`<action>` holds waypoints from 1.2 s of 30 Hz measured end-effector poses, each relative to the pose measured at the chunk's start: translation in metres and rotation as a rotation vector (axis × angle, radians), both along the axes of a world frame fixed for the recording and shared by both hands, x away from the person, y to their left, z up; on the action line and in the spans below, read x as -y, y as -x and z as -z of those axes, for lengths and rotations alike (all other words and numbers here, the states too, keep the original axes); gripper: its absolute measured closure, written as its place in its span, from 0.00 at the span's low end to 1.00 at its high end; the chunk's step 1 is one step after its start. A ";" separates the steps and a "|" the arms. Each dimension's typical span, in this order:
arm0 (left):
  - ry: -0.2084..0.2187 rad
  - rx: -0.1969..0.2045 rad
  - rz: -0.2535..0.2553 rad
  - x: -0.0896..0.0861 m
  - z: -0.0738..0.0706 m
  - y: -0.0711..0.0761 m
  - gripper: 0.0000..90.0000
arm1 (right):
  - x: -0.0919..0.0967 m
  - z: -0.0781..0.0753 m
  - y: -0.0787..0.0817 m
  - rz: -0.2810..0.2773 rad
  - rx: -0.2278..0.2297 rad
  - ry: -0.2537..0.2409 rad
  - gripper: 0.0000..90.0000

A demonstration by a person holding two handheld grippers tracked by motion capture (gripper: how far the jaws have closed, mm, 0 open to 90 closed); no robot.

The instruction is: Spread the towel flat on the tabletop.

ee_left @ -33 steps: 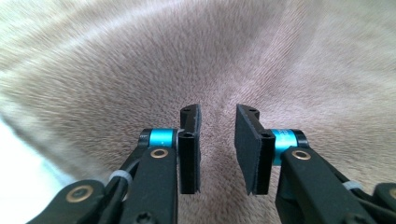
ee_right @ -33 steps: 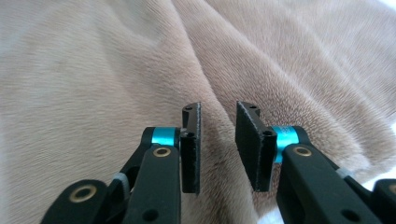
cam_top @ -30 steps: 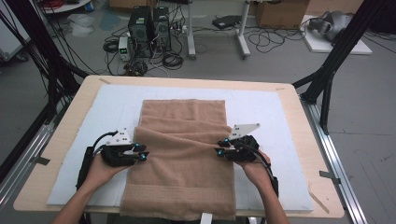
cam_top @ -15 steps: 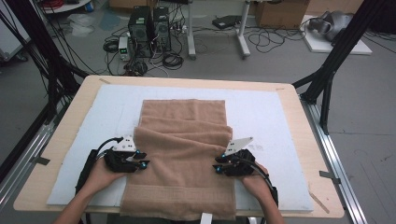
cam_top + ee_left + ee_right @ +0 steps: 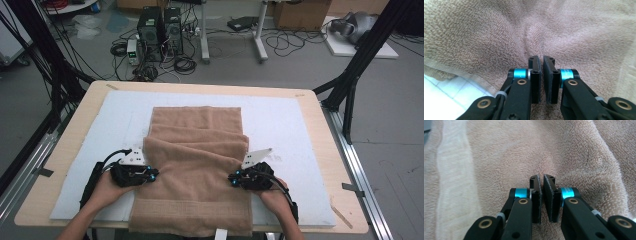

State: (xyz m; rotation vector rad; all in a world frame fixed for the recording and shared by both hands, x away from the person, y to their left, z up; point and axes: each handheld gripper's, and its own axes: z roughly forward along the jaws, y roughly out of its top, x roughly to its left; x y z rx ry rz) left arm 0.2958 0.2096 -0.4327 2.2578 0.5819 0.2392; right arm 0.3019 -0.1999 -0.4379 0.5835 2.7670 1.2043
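A tan towel [image 5: 195, 170] lies lengthwise on the white mat [image 5: 280, 125], its upper layer bunched into a fold across the middle. My left gripper [image 5: 154, 174] sits at the towel's left edge and my right gripper [image 5: 232, 179] at its right edge, both pointing inward. In the left gripper view the jaws [image 5: 541, 58] have just been closing and stand almost together over the towel [image 5: 486, 32], with no cloth seen in the narrow slit. The right gripper [image 5: 541, 177] has closed the same way over the towel [image 5: 499, 152], and its slit looks empty too.
The mat covers a wooden table [image 5: 75, 150] with metal rails along both sides. The towel's near end hangs over the front edge. Computers and cables [image 5: 160, 30] stand on the floor beyond the table, and black frame legs [image 5: 360, 65] rise at the right.
Both grippers have moved toward the person and slightly down, and the towel's folded layer has come with them, so it now lies nearer the front edge.
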 end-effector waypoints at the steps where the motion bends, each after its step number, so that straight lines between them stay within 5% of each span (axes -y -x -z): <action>1: 0.019 0.005 -0.004 -0.002 -0.001 0.003 0.94 | 0.000 -0.001 0.003 -0.003 -0.002 -0.012 0.94; 11: 0.100 0.023 0.037 -0.016 -0.015 0.052 0.94 | -0.005 -0.020 0.048 -0.088 0.031 -0.038 0.95; 16: 0.148 0.046 0.094 -0.019 -0.038 0.079 0.89 | -0.002 -0.051 0.078 -0.192 0.055 -0.160 0.85; 18: 0.147 0.052 0.091 -0.017 -0.045 0.078 0.77 | -0.001 -0.061 0.077 -0.180 0.076 -0.168 0.84; 20: 0.132 0.073 0.081 -0.012 -0.046 0.072 0.74 | -0.003 -0.060 0.066 -0.144 0.098 -0.112 0.80; 26: 0.098 0.049 -0.010 -0.003 -0.023 0.034 0.71 | -0.008 -0.024 0.017 -0.051 0.018 -0.012 0.76; 31: 0.054 0.008 -0.029 0.002 -0.001 0.022 0.71 | -0.014 0.002 0.016 -0.067 -0.029 0.042 0.76; 34: 0.012 -0.003 -0.026 0.007 0.009 0.020 0.74 | -0.011 0.004 0.017 -0.044 -0.016 0.013 0.84; 36: 0.042 0.002 -0.040 0.006 0.011 0.020 0.82 | -0.011 0.004 0.018 -0.053 -0.022 0.015 0.94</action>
